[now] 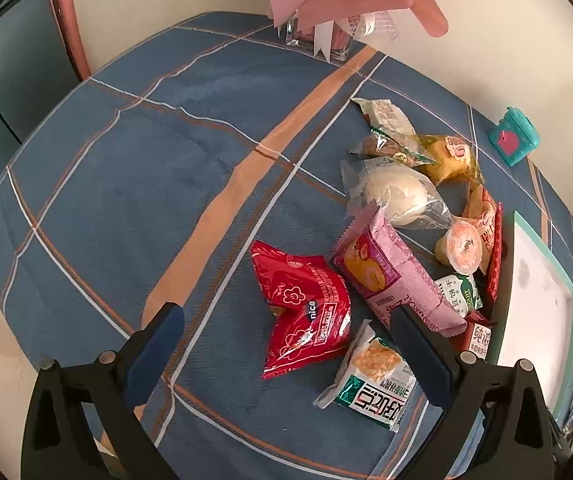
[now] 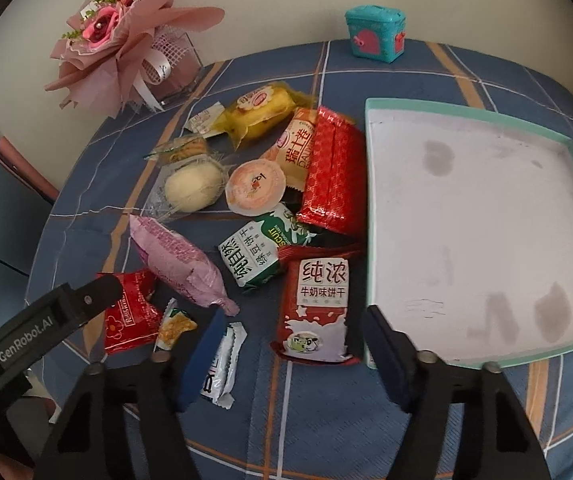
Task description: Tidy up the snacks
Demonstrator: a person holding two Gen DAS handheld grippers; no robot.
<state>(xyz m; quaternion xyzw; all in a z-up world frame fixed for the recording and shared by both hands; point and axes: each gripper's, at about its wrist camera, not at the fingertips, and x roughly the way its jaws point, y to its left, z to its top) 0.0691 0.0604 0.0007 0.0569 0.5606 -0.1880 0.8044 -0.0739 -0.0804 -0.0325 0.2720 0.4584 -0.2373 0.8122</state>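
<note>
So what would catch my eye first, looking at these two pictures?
Probably the jumble of snack packets on the blue plaid tablecloth, with a shiny red foil packet lying against the rim of the empty white tray on the right. Behind them, a pink paper bouquet stands by the wall.

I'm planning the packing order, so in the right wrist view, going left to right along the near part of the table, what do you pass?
Red nice packet → small yellow-and-green cracker packet → silver-white bar wrapper → red milk biscuit pack → teal-rimmed tray.
</note>
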